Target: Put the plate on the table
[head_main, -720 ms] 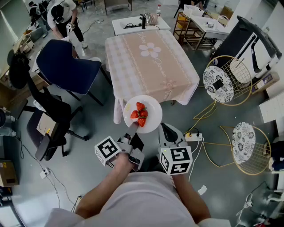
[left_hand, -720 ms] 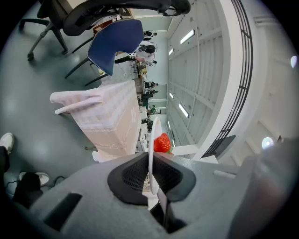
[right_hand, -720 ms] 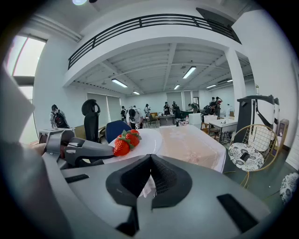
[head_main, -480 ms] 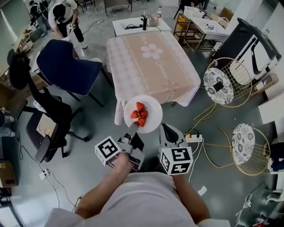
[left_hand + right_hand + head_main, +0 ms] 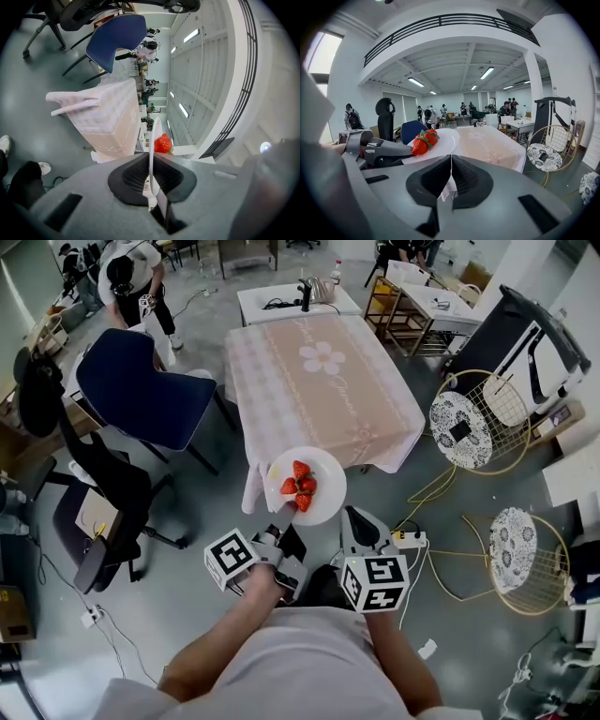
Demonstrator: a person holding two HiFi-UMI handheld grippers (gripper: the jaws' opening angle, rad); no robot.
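The plate (image 5: 328,469) is round, so it has no long axis; it is carried face up and roughly level, with its near rim toward the person and its far rim toward the table (image 5: 309,399); it hangs in the air just short of the table's near edge, over the hanging cloth. It is plain, white, smooth and thin-rimmed, a bare white line seen edge-on in the left gripper view (image 5: 151,140). On it sits a small heap of red strawberries (image 5: 298,486) with green tops; four can be counted from the head view. The left gripper (image 5: 279,521) has its ribbed black pads pinched on the plate's near rim; the right gripper (image 5: 356,521) sits just beside the plate, apart from it, its jaws pressed together on nothing. The table is rectangular, under a pale pink cloth with one white flower printed on it; to its right stand two gold wire chairs (image 5: 473,423) with round patterned cushions.
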